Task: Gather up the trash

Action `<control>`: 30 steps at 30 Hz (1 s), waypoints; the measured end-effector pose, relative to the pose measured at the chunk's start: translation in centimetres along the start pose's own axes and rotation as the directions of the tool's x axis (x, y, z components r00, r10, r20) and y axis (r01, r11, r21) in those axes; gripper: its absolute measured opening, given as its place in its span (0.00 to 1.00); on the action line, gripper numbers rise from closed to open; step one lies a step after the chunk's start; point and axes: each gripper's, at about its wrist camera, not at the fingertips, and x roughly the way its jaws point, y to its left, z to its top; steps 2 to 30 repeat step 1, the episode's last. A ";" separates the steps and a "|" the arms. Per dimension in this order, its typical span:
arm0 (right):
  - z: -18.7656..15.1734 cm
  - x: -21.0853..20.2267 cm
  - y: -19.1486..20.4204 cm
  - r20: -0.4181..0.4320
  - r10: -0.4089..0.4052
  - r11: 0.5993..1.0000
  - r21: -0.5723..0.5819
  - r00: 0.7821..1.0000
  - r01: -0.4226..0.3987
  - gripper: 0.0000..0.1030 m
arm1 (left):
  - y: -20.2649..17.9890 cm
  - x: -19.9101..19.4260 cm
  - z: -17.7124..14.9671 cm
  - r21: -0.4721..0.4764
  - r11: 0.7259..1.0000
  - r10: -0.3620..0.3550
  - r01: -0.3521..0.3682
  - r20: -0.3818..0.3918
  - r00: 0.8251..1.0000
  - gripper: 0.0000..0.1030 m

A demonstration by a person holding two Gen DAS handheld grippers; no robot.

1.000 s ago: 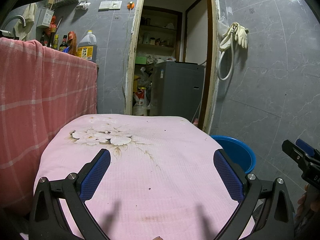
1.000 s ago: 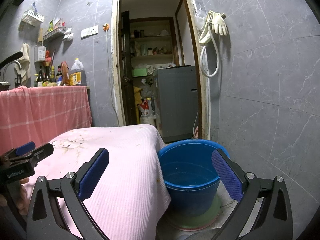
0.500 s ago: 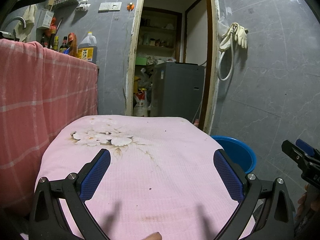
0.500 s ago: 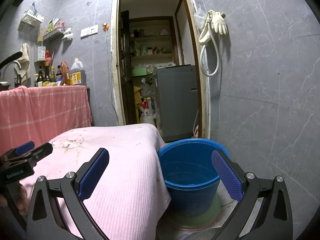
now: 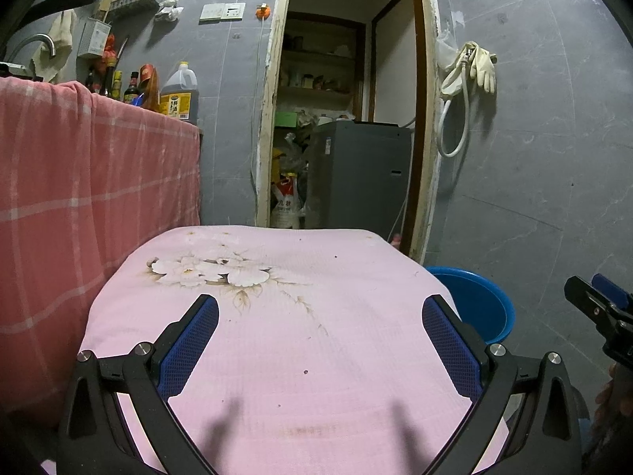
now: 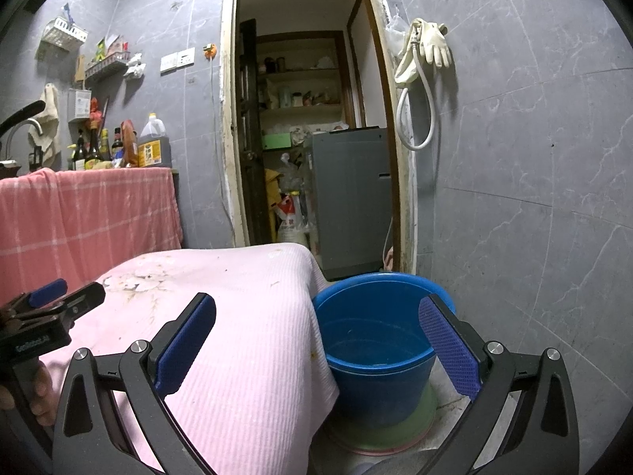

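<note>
A low table covered with a pink flowered cloth (image 5: pixel 300 316) fills the middle of the left wrist view; only small dark specks lie on it. My left gripper (image 5: pixel 318 324) is open and empty above the cloth's near part. A blue bucket (image 6: pixel 376 340) stands on the floor to the right of the table, on a green base. My right gripper (image 6: pixel 316 336) is open and empty, held over the table's right edge and the bucket. Each gripper shows at the edge of the other's view, the right one (image 5: pixel 601 308) and the left one (image 6: pixel 51 308).
A counter draped in a red checked cloth (image 5: pixel 79 198) stands at the left with bottles (image 5: pixel 178 95) on it. An open doorway (image 5: pixel 348 118) behind the table shows a grey appliance (image 5: pixel 356 174) and shelves. Rubber gloves and a hose (image 5: pixel 470 75) hang on the grey tiled wall.
</note>
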 end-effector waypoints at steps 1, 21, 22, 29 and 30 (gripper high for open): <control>0.0 0.0 0.0 0.000 0.000 1.000 0.000 1.000 0.000 1.00 | 0.0 0.0 0.0 0.002 1.000 -0.002 0.002 -0.001 1.000 0.98; 0.0 0.0 0.0 0.000 0.000 1.000 0.000 1.000 0.000 1.00 | 0.0 0.0 0.0 0.002 1.000 -0.002 0.002 -0.001 1.000 0.98; 0.0 0.0 0.0 0.000 0.000 1.000 0.000 1.000 0.000 1.00 | 0.0 0.0 0.0 0.002 1.000 -0.002 0.002 -0.001 1.000 0.98; 0.0 0.0 0.0 0.000 0.000 1.000 0.000 1.000 0.000 1.00 | 0.0 0.0 0.0 0.002 1.000 -0.002 0.002 -0.001 1.000 0.98; 0.0 0.0 0.0 0.000 0.000 1.000 0.000 1.000 0.000 1.00 | 0.0 0.0 0.0 0.002 1.000 -0.002 0.002 -0.001 1.000 0.98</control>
